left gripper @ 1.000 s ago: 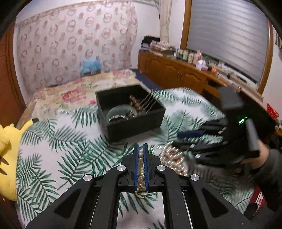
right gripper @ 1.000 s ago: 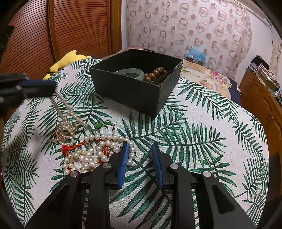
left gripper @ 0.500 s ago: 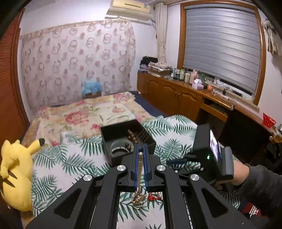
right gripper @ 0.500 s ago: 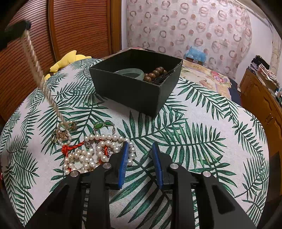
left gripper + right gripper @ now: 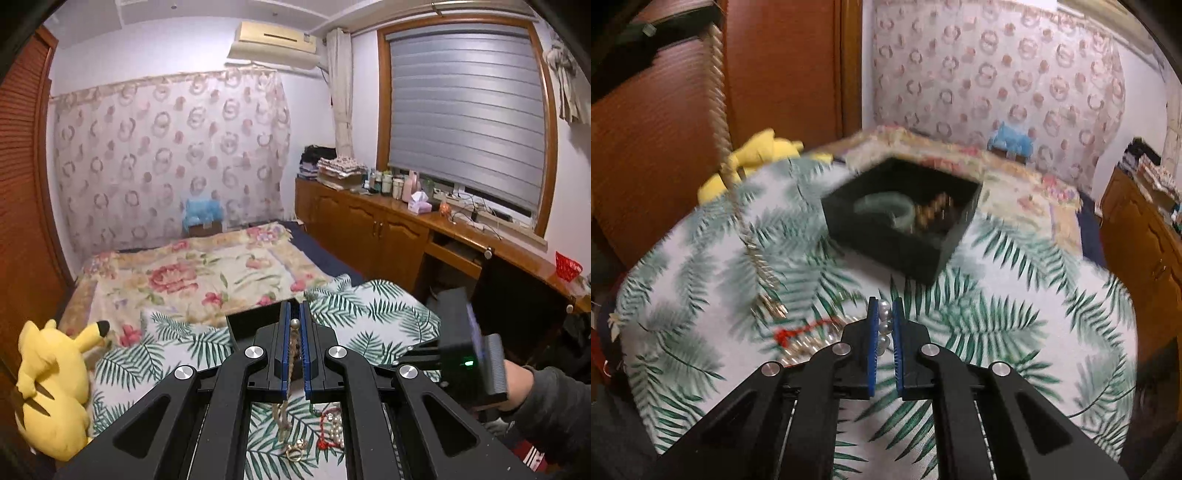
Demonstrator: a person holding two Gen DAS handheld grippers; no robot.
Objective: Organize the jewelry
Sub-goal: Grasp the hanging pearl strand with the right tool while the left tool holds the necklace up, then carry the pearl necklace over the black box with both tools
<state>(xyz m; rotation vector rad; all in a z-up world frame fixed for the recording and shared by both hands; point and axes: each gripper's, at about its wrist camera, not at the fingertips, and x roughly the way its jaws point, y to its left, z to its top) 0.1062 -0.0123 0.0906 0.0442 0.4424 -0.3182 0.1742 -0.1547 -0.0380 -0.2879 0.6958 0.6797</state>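
Note:
My left gripper [image 5: 294,325] is shut on a long bead necklace [image 5: 291,354] and holds it high above the table; the strand also hangs in the right wrist view [image 5: 738,206], its gold end [image 5: 772,308] near the cloth. My right gripper [image 5: 884,314] is shut on a pearl strand [image 5: 884,326], lifted from the pile with a red cord [image 5: 798,332]. The black jewelry box [image 5: 901,221] holds a green bangle [image 5: 882,205] and brown beads [image 5: 932,212]. In the left wrist view the box [image 5: 243,325] is mostly hidden behind the fingers.
The table carries a palm-leaf cloth [image 5: 1015,314]. A yellow plush toy [image 5: 51,384] sits at its left edge. A bed with a floral cover [image 5: 192,273] lies beyond. Wooden cabinets [image 5: 388,229] run along the right wall.
My left gripper has risen well above the table, drawing the necklace up. My right gripper was open; it has moved forward, closed on the pearl strand and lifted.

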